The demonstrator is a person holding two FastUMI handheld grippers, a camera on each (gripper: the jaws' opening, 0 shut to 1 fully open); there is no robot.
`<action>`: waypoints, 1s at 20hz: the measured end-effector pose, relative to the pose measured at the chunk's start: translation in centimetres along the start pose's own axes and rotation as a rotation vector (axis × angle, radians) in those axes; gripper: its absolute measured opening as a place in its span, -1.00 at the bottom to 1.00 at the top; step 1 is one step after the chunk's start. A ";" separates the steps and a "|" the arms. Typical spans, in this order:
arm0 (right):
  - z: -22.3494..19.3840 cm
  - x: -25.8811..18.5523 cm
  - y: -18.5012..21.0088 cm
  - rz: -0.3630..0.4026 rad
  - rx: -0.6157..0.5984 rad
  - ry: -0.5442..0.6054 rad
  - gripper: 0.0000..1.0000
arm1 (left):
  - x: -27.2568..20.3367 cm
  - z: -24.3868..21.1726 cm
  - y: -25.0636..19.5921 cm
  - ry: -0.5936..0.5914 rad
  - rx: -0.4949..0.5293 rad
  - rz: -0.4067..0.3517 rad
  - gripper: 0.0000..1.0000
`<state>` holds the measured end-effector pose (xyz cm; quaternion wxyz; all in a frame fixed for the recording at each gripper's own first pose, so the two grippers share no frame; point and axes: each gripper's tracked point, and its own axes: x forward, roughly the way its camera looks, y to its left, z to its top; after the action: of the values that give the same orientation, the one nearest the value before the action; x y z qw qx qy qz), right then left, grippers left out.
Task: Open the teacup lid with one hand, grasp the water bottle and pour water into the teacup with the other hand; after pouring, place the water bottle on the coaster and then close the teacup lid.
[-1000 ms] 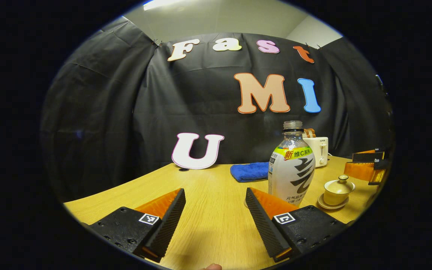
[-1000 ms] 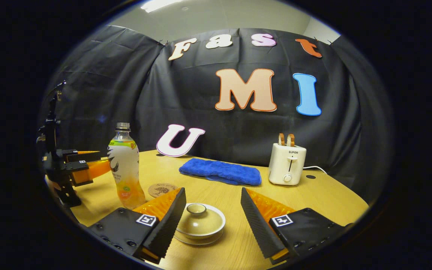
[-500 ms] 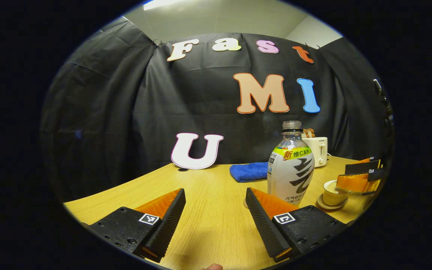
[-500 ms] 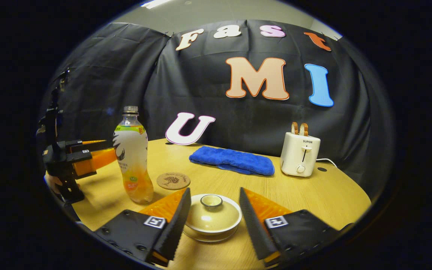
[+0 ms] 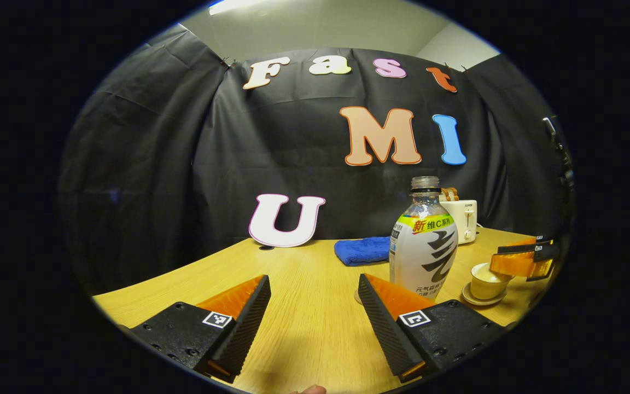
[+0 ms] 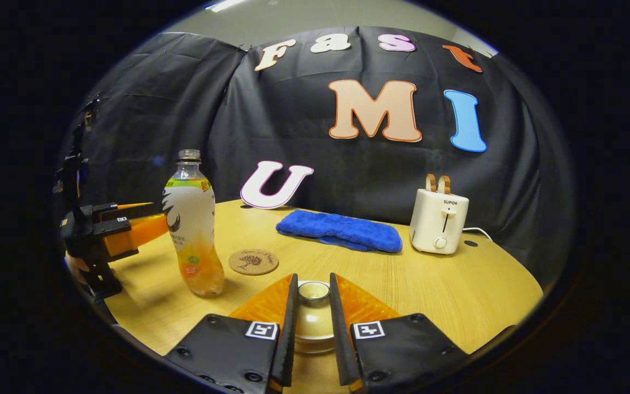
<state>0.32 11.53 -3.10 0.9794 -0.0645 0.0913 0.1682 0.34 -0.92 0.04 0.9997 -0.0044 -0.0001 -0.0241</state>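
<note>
Right claw (image 6: 313, 323) pinching the teacup lid (image 6: 313, 291) knob — left claw (image 5: 314, 317) spread, empty.

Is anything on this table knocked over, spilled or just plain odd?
Nothing stands out. The water bottle stands upright with its cap off, the coaster lies flat beside it, the blue cloth is folded, and the table looks dry. The right gripper closes around the teacup lid.
</note>
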 end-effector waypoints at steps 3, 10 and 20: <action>0.0 -0.1 0.0 -0.003 0.007 -0.005 -0.39 | 0.0 0.0 0.0 0.000 0.000 0.000 0.88; 1.9 -0.7 0.0 0.006 0.041 -0.068 -0.39 | -0.2 0.0 -1.0 0.001 0.008 -0.051 0.89; 3.9 -3.2 -1.7 -0.002 0.089 -0.124 -0.40 | -3.1 -0.3 -4.4 0.027 0.000 -0.202 0.89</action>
<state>-1.48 9.57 1.52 0.9852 -0.0103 0.0380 0.1668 -3.01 -5.12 -0.20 0.9921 -0.0038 0.0131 -0.1248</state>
